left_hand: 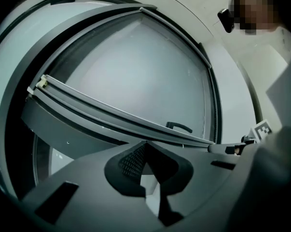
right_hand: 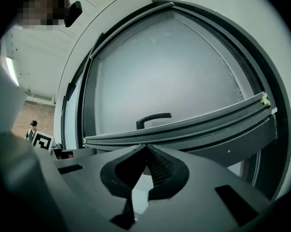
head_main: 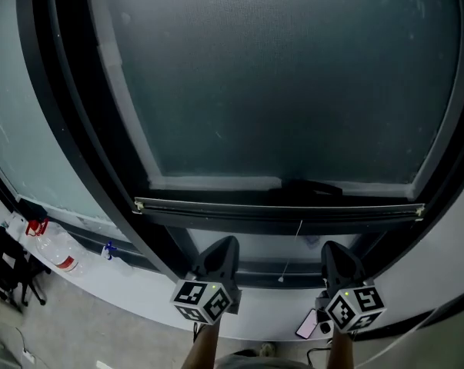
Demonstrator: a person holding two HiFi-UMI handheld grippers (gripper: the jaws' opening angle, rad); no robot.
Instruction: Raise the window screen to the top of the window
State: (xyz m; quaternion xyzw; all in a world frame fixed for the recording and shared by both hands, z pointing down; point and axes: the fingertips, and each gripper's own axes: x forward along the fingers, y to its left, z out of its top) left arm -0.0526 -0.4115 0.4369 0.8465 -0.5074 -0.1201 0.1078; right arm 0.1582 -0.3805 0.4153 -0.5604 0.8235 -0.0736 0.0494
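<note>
The window screen's dark mesh (head_main: 278,75) covers the pane, and its bottom bar (head_main: 278,206) runs level across the frame. A black handle (head_main: 312,187) sits on the window sash just above the bar's middle. A thin pull cord (head_main: 293,252) hangs from the bar. My left gripper (head_main: 225,241) and right gripper (head_main: 329,246) point up just under the bar, apart from it, both shut and empty. In the left gripper view the bar (left_hand: 116,112) and handle (left_hand: 179,126) lie beyond the gripper (left_hand: 144,144). The right gripper (right_hand: 146,146) faces the bar (right_hand: 184,124) and handle (right_hand: 153,118).
The dark window frame (head_main: 70,106) flanks the screen. On the sill at the left stand a clear bottle with a red cap (head_main: 55,248) and a small blue item (head_main: 108,250). A black chair (head_main: 8,271) is at far left. A pink phone (head_main: 307,325) lies below the right gripper.
</note>
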